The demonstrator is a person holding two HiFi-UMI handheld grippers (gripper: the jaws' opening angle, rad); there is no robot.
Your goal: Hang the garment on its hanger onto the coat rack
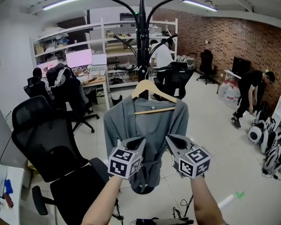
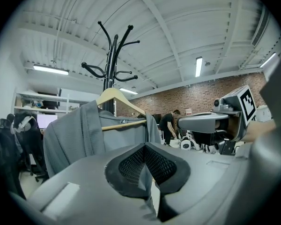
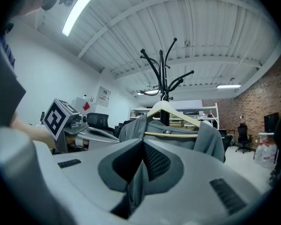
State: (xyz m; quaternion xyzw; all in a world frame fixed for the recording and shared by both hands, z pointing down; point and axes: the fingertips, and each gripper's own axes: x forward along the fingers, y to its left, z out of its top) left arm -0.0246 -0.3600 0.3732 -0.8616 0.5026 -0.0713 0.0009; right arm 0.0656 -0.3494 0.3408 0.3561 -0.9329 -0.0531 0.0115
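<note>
A grey garment (image 1: pixel 147 125) hangs on a wooden hanger (image 1: pixel 153 94) right in front of the black coat rack (image 1: pixel 141 36). The hanger's hook sits against the rack's pole; I cannot tell whether it rests on an arm. My left gripper (image 1: pixel 135 144) is shut on the garment's left lower part, and my right gripper (image 1: pixel 174 143) is shut on its right lower part. In the left gripper view a fold of grey cloth is pinched in the left gripper (image 2: pixel 145 172), with the hanger (image 2: pixel 116 97) and rack (image 2: pixel 110 55) beyond. The right gripper (image 3: pixel 139 172) likewise pinches cloth below the hanger (image 3: pixel 169 109).
A black office chair (image 1: pixel 51 149) stands close at the left, another (image 1: pixel 175 78) behind the rack. Desks with monitors (image 1: pixel 79 59) and shelves line the back. A person (image 1: pixel 250 93) bends by the brick wall at right, near white machines (image 1: pixel 264 135) on the floor.
</note>
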